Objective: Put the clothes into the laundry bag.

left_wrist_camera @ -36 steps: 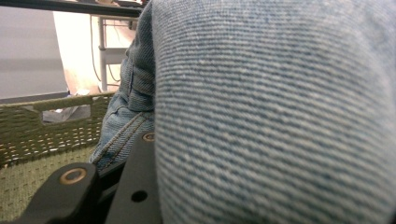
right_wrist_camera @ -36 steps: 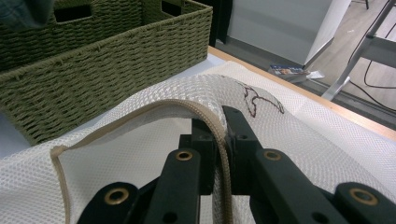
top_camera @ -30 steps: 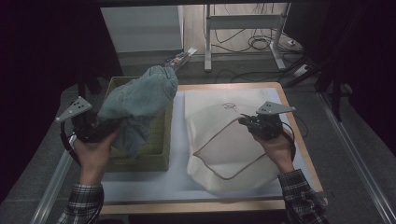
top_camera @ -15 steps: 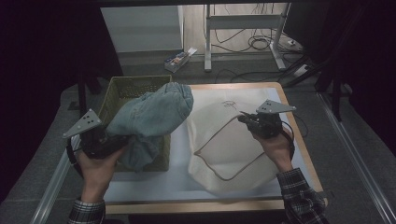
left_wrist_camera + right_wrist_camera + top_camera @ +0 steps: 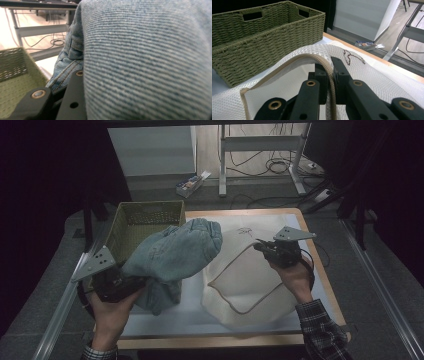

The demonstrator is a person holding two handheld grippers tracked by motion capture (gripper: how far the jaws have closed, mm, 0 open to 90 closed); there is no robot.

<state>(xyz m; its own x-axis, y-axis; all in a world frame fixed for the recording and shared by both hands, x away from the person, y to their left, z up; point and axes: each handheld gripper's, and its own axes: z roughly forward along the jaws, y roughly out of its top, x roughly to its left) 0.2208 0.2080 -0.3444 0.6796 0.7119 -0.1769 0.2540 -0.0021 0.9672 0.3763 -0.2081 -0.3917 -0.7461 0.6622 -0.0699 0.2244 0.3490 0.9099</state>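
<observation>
A bundle of light blue jeans [image 5: 172,252] hangs in the air between the green woven basket [image 5: 145,220] and the white mesh bag [image 5: 250,285]. My left gripper [image 5: 136,285] is shut on its lower end, its fingertips buried in the cloth. In the left gripper view the denim [image 5: 150,62] lies over the black jaws, with the basket [image 5: 15,82] behind. My right gripper [image 5: 260,247] is shut on the bag's tan rim [image 5: 322,61] and lifts it, so the mouth gapes toward the jeans. The right gripper [image 5: 331,82] pinches the rim between both pads.
The basket [image 5: 262,42] stands at the table's back left on a white mat [image 5: 165,322]. The wooden table edge [image 5: 320,270] runs behind my right hand. On the floor beyond lie a small box [image 5: 190,182], desk legs and cables [image 5: 270,167].
My left gripper has carried the jeans from above the basket to the right, up to the bag's mouth. The right gripper and the bag rim have stayed in place.
</observation>
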